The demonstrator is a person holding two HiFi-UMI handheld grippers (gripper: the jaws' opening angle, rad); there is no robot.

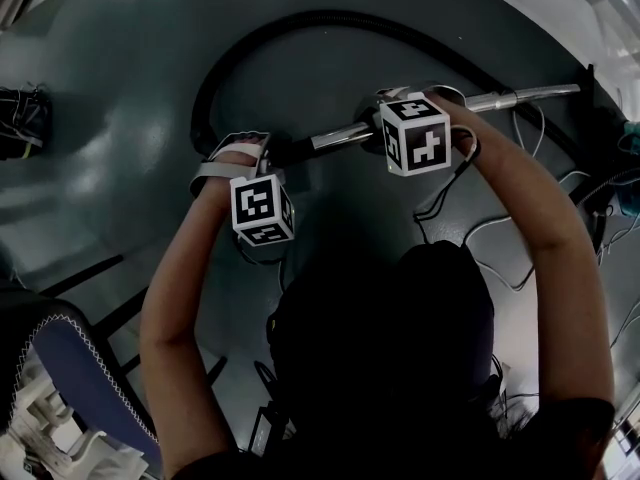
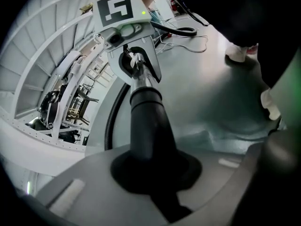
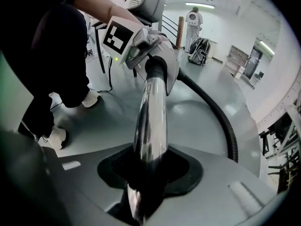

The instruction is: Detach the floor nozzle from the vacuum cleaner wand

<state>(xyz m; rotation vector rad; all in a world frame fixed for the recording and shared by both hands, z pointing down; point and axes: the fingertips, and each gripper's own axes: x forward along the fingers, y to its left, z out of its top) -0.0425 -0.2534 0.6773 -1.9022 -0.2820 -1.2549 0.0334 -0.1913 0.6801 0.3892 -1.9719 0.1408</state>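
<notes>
Head view: grey floor [image 1: 120,98], black hose [image 1: 330,18] looping across upper centre, chrome wand [image 1: 520,96] running to upper right. Left gripper [image 1: 255,153] jaws clamped narrow on the black hose cuff [image 2: 148,126]. Right gripper [image 1: 378,118] jaws at mid width, gripping the wand. Floor nozzle not visible in any view, and the wand's far end looks bare. Can't confirm detachment; the grip sits at the hose/wand joint instead.

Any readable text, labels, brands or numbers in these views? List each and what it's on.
No readable text in any view.
Left marker cube, right marker cube: black-and-white square patterns only, no letters or digits.
Chrome wand, black hose end: no print visible.
</notes>
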